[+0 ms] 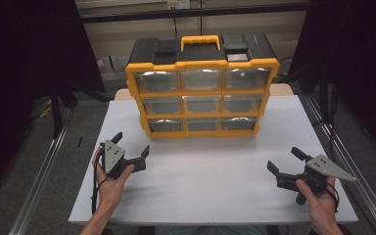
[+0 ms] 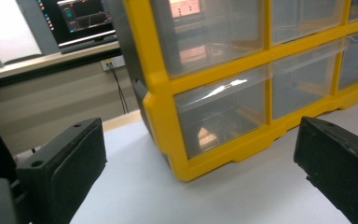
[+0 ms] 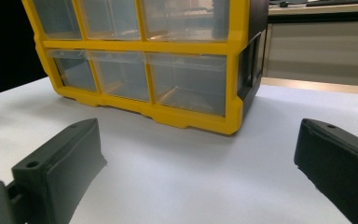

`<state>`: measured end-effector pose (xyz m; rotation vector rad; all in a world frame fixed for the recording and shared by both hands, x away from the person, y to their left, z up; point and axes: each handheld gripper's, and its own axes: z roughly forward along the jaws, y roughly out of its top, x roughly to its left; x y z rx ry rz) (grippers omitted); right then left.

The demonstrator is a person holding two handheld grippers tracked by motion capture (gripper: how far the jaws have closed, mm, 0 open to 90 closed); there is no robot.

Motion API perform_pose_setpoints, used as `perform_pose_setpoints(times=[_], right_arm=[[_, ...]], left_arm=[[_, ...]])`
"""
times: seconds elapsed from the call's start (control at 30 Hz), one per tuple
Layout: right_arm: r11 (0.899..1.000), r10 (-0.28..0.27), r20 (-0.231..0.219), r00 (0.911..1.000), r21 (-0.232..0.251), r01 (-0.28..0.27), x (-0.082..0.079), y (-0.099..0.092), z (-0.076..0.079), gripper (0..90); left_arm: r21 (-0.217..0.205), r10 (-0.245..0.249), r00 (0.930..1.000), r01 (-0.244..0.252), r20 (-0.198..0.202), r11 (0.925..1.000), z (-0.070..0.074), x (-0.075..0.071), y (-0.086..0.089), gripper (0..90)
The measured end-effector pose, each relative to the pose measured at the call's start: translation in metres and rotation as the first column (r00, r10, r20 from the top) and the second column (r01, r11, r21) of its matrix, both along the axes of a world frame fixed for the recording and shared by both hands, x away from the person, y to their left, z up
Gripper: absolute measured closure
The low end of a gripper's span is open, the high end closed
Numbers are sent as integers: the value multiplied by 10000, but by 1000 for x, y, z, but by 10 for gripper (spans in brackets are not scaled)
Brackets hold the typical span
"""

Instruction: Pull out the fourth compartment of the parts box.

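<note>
A yellow and black organizer (image 1: 201,93) with a yellow carry handle and a three-by-three grid of clear drawers stands upright at the back middle of the white table (image 1: 210,186). My left gripper (image 1: 131,144) is held open near the table's left edge, just in front of the organizer's lower left corner. In the left gripper view the left gripper (image 2: 200,177) faces the bottom left drawer (image 2: 221,114), which holds a small tan item. My right gripper (image 1: 286,160) is open at the front right, well clear of the organizer. The right gripper (image 3: 200,172) faces the organizer's (image 3: 144,70) lower right corner.
Metal rails (image 1: 39,181) run along both sides of the table, with dark floor beyond. A wall with cables and a ledge lies behind the organizer. A monitor (image 2: 86,18) sits on a bench in the left gripper view. White tabletop stretches between the two grippers.
</note>
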<state>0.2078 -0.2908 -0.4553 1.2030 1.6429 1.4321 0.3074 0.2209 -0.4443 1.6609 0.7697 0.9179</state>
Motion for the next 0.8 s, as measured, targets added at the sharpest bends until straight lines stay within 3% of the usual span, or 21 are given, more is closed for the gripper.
perform_pose_setpoints(times=[0.07, 0.1, 0.2, 0.3, 0.33, 0.53, 0.63, 0.67, 0.73, 0.77, 0.8], right_arm=[[10000, 0, 43, 10000, -8, 0, 0, 0, 0, 7], [10000, -4, 82, 10000, 5, 4, 0, 0, 0, 7], [10000, 10, 54, 10000, 36, -11, -1, -1, 1, 7], [10000, 36, 67, 10000, 63, -37, -1, -1, 1, 7], [10000, 45, 58, 10000, 60, -45, -1, -1, 1, 7], [10000, 63, 76, 10000, 40, -63, -1, -1, 1, 8], [10000, 51, 92, 9999, 30, -51, 0, 0, 0, 11], [10000, 71, 62, 10000, 0, -71, 0, 0, 0, 11], [9999, 99, 38, 9999, 29, -99, -1, 0, 0, 11], [9999, 120, 74, 9999, 5, -120, 0, 1, 0, 11], [9999, 119, 70, 9999, 8, -119, 0, 1, 0, 11]], left_arm=[[550, -257, 9996, 252, 86, 9982, 4, 2, -2, 28], [596, -188, 9993, 168, 336, 9981, 3, 3, -4, 25], [1184, -345, 9978, 277, 558, 9926, 8, 7, -6, 22], [1466, -287, 9971, 181, 706, 9890, 12, 9, -9, 30], [2031, -334, 9961, 162, 817, 9790, 15, 12, -12, 30], [2496, -713, 9905, 399, 1178, 9675, 24, 19, -20, 21], [2956, -850, 9855, 383, 1468, 9545, 31, 20, -23, 21], [2964, -779, 9845, 283, 1569, 9546, 32, 20, -25, 21], [3422, -909, 9785, 224, 1853, 9393, 36, 22, -29, 21], [3534, -958, 9759, 208, 1961, 9352, 37, 23, -31, 22], [3786, -1080, 9717, 211, 2100, 9253, 40, 24, -33, 24]])
